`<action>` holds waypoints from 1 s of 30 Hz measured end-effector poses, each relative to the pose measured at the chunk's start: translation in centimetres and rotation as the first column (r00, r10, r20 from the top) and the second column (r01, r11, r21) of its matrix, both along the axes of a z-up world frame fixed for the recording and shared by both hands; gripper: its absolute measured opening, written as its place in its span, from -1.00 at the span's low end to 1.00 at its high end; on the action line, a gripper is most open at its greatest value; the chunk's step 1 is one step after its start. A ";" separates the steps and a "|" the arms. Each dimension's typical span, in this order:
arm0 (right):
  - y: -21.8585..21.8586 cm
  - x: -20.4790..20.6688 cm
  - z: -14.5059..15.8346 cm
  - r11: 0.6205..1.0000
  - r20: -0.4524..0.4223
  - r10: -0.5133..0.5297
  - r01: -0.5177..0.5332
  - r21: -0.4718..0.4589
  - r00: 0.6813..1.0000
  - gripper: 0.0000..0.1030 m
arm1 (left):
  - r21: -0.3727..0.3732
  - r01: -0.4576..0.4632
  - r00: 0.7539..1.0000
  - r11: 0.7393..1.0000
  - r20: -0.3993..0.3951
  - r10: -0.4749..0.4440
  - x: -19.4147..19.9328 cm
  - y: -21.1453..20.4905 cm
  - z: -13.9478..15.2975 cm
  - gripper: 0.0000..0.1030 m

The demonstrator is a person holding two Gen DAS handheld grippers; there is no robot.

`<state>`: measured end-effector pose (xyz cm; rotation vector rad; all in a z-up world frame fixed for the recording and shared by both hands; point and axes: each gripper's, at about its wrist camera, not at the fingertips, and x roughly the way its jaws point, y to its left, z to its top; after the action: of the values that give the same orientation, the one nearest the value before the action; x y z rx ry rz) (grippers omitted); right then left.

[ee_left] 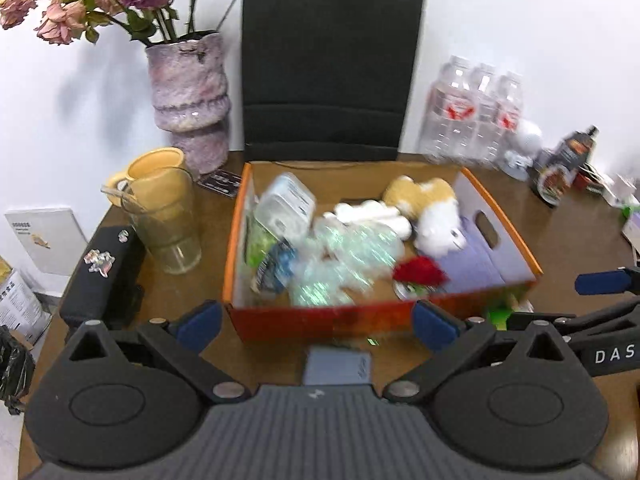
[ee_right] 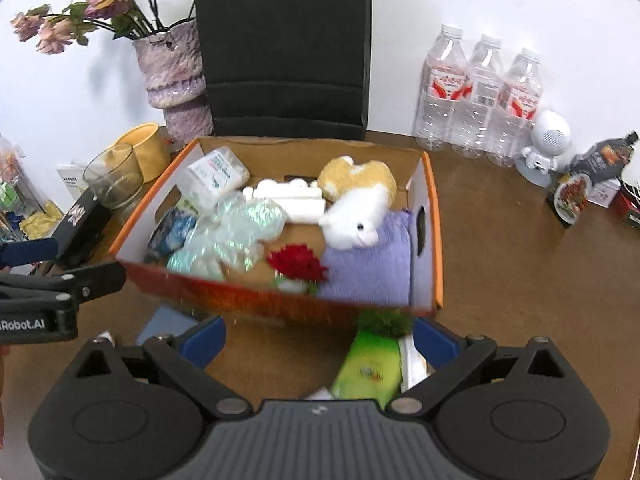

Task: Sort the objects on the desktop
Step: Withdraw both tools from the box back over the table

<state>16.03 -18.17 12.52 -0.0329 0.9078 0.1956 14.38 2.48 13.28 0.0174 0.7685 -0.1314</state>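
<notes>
Filling the centre of both views, an orange-rimmed cardboard box (ee_left: 500,220) sits on the brown table (ee_left: 568,240), crowded with sorted things. Inside it lie a white and tan plush toy (ee_right: 360,208), a folded purple cloth (ee_right: 368,272) at the right of the box, a red fabric flower (ee_right: 298,264) near the front wall, crinkled iridescent wrapping (ee_right: 236,232) in the middle, a white plastic pack with small blue print too blurred to read (ee_right: 216,178) at the upper left corner, and a dark blue packet (ee_right: 170,236) against the left wall.

The left claw (ee_left: 316,322) stands wide open at the bottom of its own view, blue pads apart, with nothing between them; a grey-blue card (ee_left: 336,366) lies on the table just below the box. At the right edge of that view the other tool's arm shows the letters "DAS". The right claw (ee_right: 318,340) is also open and empty, and a green packet (ee_right: 370,368) lies on the table between its fingers, close to the right one, touching neither pad as far as can be seen. At the left edge of this view the neighbouring tool reads "Robot.AI".

Behind the box stands a black paper bag (ee_right: 284,40). To its left are a purple vase with faded pink roses (ee_right: 172,68), a yellow mug (ee_left: 156,168) and a glass tumbler (ee_left: 168,228). Three clear water bottles with red and white labels (ee_right: 480,92) line the upper right, their print unreadable, beside a small white robot figure (ee_right: 548,140).
</notes>
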 end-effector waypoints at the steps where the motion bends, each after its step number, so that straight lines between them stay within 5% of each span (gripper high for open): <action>1: -0.2 -0.9 -0.4 1.000 0.016 0.001 -0.001 0.010 1.000 0.95 | -0.008 0.013 1.000 1.000 0.004 -0.013 -0.8 0.1 -0.6 1.00; 14: -2.4 -12.0 -10.1 0.994 0.210 -0.078 0.059 0.092 0.975 0.97 | 0.078 -0.055 0.992 0.995 0.121 0.045 -12.3 -1.6 -11.8 1.00; 30: -0.8 -14.9 -13.4 0.998 0.213 -0.066 0.061 0.033 0.975 1.00 | 0.036 -0.063 0.995 0.997 0.084 0.060 -13.3 -1.2 -13.4 1.00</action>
<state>1.13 -18.92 -0.89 -0.0005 0.6907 0.1411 1.09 1.30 -0.14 0.0353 0.6878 -0.0567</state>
